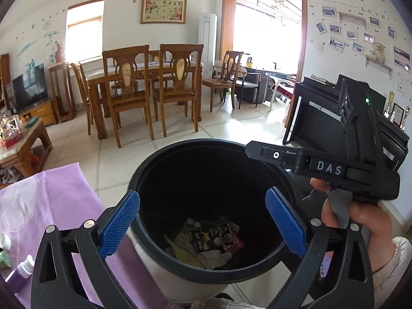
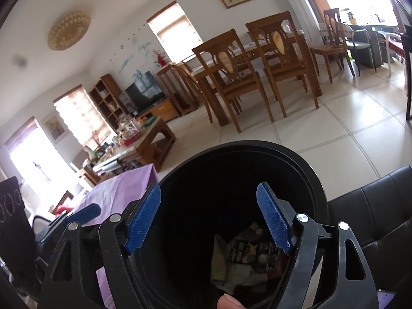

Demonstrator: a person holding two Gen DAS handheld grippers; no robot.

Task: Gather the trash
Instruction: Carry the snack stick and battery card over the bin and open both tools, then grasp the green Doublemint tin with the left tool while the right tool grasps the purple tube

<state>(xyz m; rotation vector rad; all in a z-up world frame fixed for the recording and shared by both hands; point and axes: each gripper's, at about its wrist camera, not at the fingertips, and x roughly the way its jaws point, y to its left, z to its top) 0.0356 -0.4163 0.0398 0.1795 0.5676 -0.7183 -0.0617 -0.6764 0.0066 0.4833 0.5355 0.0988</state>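
Observation:
A round trash bin with a black rim (image 1: pixel 180 146) and a silver body stands below both grippers. At its bottom lies the trash (image 1: pixel 208 242): battery blister packs, yellowish paper and crumpled white tissue. My left gripper (image 1: pixel 203 221) hangs over the bin's mouth, open wide, with nothing between its blue pads. My right gripper (image 2: pixel 208 219) is open too, over the same bin (image 2: pixel 309 170) with the trash (image 2: pixel 247 257) far below, and its pads are bare. In the left wrist view a hand (image 1: pixel 360 221) holds the right gripper's body at the bin's right side.
A table under a purple cloth (image 1: pixel 59 200) adjoins the bin on the left, with small bottles (image 1: pixel 20 270) at its near edge. A black leather seat (image 2: pixel 373 206) is on the right. A black piano (image 1: pixel 322 118), wooden dining chairs (image 1: pixel 128 90) and a cluttered coffee table (image 1: pixel 23 139) stand across the tiled floor.

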